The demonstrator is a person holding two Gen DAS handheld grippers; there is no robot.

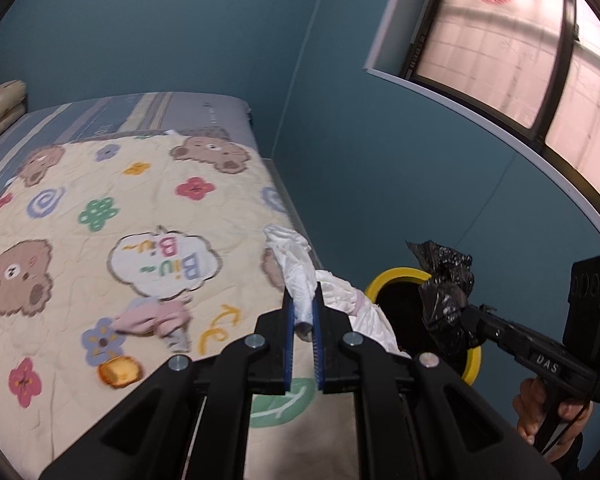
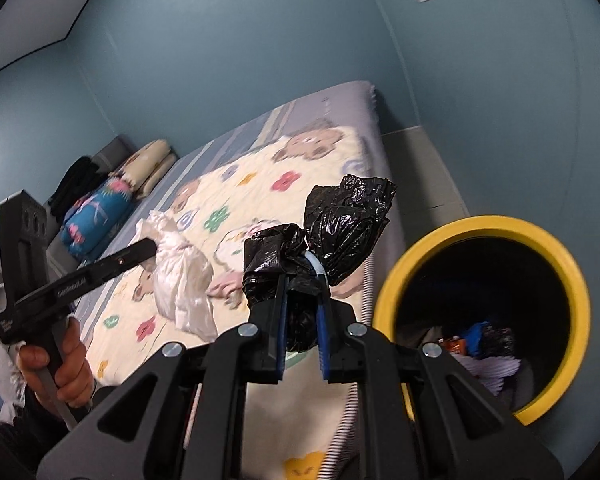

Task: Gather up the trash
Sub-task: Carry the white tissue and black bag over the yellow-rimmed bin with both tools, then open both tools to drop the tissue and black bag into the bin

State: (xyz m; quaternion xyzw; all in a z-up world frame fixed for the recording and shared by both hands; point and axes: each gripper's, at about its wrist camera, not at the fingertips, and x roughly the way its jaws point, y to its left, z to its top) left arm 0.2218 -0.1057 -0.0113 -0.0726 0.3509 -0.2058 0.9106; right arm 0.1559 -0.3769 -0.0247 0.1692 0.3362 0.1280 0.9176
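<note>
Home bedroom: quilted bed (image 1: 100, 220), pillows (image 2: 148, 168).

Black bag (image 2: 348, 220): thin plastic film, glossy, crinkled. White bag (image 1: 296, 264): thin plastic, soft sheen, creased. Quilt (image 1: 100, 220): matt printed cloth, finely wrinkled. Bin (image 2: 580, 304) beside quilt: smooth yellow plastic rim. Gripper bodies: matt black plastic, bright metal rivets.

Two fisheye views, each close behind its own gripper, angled downward. The left wrist view faces across the bed (image 1: 100, 208) toward a window (image 1: 500, 60). The right wrist view faces the yellow-rimmed bin (image 2: 480, 228). Both share bed and bin.
</note>
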